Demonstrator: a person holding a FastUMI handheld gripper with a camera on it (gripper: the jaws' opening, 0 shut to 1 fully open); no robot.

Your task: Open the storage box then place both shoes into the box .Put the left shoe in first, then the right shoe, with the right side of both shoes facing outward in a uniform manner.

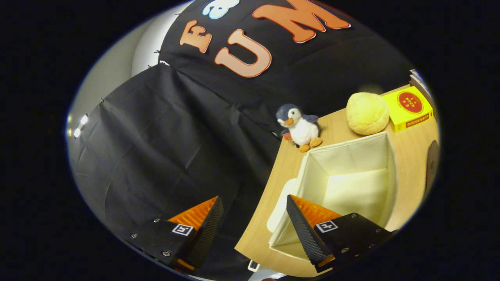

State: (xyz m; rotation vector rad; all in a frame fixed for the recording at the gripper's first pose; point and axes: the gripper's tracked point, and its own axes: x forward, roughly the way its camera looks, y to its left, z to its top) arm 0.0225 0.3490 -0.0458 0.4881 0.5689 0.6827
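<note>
The cream fabric storage box [351,175] stands open and bare inside on the pale wooden worktop [258,230], just ahead of the claw [254,212], whose fingers are spread wide and hold nothing. Opening looks done; both shoes are still to go in.

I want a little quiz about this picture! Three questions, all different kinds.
1. True or false: the box is open.
2. Which toy stands beyond the box? A) penguin B) teddy bear C) dinosaur
3. Fill in: the gripper's fingers are ____, with nothing between them.

Key:
1. True; the inside is bare, no shoe in it.
2. A, the penguin, on the table near a round yellow plush and a yellow carton.
3. open
</note>
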